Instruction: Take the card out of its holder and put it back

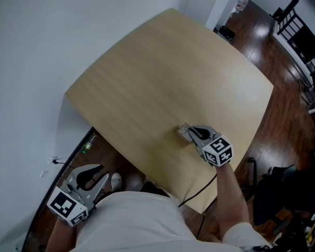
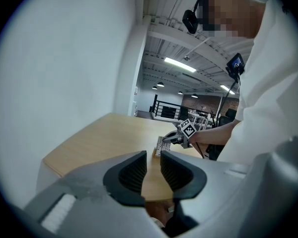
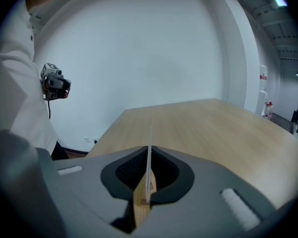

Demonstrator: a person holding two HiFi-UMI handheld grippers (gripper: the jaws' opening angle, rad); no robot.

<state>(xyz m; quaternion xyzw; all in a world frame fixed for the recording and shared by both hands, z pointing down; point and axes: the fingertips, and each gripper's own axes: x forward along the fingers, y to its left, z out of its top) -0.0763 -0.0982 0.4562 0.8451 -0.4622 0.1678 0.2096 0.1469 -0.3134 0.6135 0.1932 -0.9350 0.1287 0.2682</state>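
R side: the right gripper (image 3: 149, 155) has its fingers (image 3: 128, 171) pressed together on the card (image 3: 149, 145). In the right gripper view the card shows edge-on as a thin pale line, upright between the two dark pads and sticking out past the tips. The small wooden holder (image 2: 154, 153) sits at the card's lower corner, just ahead of and below those fingertips, on the table (image 1: 163, 72). Can't tell whether the card's edge is seated in the slot or only touching it. In the head view the card and holder are one pale blur right at the tips.

L side: the left gripper (image 2: 153, 155) is off the table, low beside the person's body, fingers pointing toward the table edge. Its ribbed pads stand a narrow gap apart (bare wood of the tabletop shows through the slit) w/ nothing between them. The card, holder and other gripper are well ahead of these fingertips, across the tabletop, slightly to their R.
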